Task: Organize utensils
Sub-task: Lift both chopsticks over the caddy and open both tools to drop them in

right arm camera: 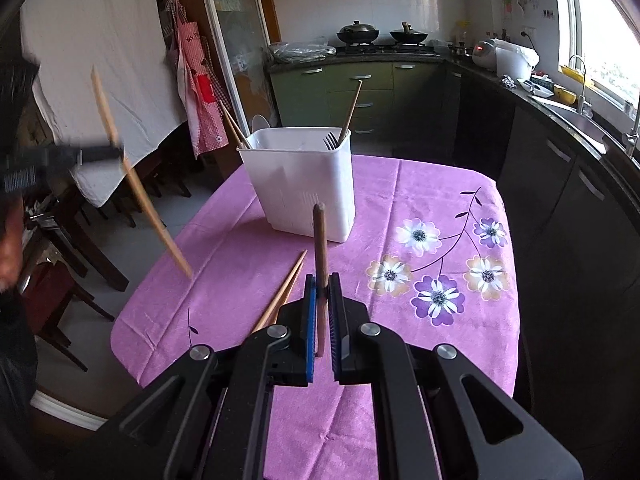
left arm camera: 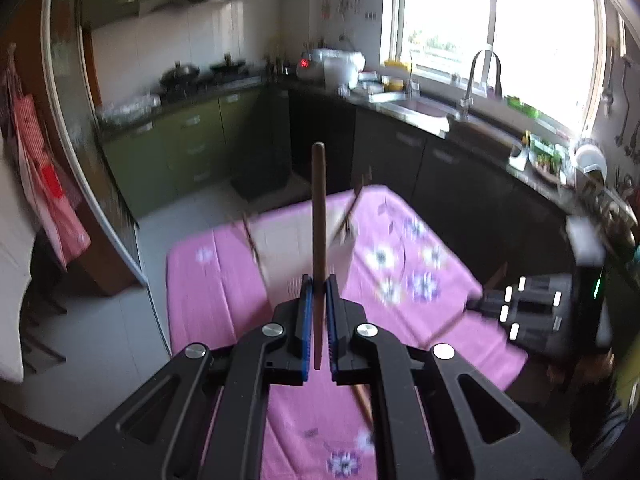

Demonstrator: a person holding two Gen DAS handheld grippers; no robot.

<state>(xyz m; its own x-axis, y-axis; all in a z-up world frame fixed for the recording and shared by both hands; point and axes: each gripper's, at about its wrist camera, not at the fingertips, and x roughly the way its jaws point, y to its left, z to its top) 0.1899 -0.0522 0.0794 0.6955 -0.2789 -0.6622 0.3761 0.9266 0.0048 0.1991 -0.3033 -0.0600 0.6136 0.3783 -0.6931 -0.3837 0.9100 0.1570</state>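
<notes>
Carrying a chopstick in each gripper | left gripper (left arm camera: 319, 280) jaws clamped on dark chopstick (left arm camera: 319, 216), right gripper (right arm camera: 323, 280) pinching its own brown chopstick (right arm camera: 320, 248) | drop tips-down into white holder (right arm camera: 300, 184) near table's far edge, keep them vertical | two loose chopsticks (right arm camera: 284, 292) on pink floral tablecloth (right arm camera: 440, 208), kitchen around

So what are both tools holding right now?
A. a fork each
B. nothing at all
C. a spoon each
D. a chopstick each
D: the left tool is shut on a brown chopstick, and the right tool is shut on another brown chopstick, both sticking up above the pink tablecloth.
</notes>
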